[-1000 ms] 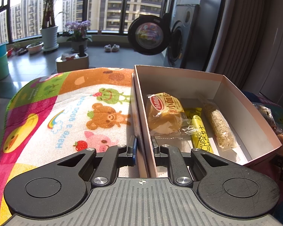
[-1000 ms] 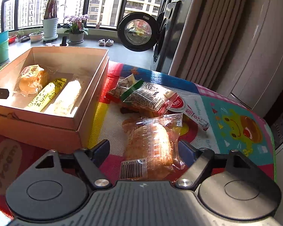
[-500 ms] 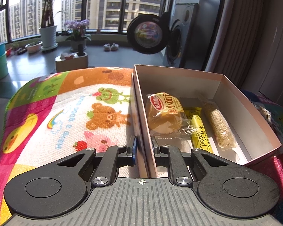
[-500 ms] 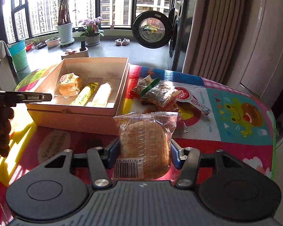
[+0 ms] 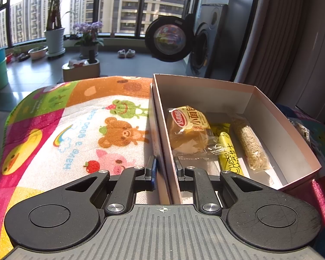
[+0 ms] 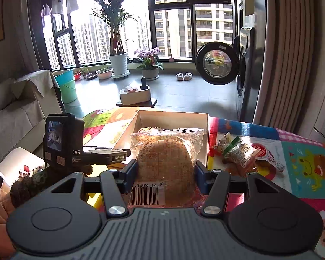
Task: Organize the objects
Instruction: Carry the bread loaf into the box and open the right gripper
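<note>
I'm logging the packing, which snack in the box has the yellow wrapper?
The long yellow stick printed "Cheese", lying in the box between the round bun packet and the clear-wrapped grain bar.

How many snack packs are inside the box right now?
3 in the box: the bun pack leftmost, the yellow cheese stick in the middle, the grain bar rightmost. Others could lie hidden beneath.

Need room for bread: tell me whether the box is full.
Not full. The box holds a bun, a yellow stick and a grain bar; bare floor remains.
</note>
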`<state>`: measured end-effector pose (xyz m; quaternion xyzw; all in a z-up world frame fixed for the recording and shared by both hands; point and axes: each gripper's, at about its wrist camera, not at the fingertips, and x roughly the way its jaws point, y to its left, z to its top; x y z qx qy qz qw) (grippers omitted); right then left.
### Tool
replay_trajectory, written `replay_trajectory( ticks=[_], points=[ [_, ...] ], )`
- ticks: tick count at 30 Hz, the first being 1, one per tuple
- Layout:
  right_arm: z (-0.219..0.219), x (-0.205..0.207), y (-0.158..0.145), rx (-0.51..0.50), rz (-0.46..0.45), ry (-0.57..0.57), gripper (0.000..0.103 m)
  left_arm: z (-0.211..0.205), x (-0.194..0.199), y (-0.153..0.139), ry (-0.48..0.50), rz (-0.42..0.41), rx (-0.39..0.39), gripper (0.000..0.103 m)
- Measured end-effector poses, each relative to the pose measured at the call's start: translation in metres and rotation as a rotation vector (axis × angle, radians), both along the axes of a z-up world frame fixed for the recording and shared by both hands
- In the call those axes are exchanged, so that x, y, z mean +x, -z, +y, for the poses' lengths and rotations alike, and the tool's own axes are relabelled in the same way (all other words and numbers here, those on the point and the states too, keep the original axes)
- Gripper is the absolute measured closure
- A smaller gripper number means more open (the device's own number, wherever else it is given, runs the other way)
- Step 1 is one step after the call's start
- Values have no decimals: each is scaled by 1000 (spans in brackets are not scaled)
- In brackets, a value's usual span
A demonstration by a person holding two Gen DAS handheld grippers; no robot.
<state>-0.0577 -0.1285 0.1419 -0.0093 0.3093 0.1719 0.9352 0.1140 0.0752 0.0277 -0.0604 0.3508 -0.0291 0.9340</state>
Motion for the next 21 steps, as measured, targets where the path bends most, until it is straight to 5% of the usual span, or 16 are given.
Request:
replay_trajectory(
  ticks=[12,21],
  points=[
    [14,99,23,62,62,98,48,0,0,0,5,4,-7,86],
    [20,128,38,72,85,129,48,2,0,-1,5,7,-15,85]
  ],
)
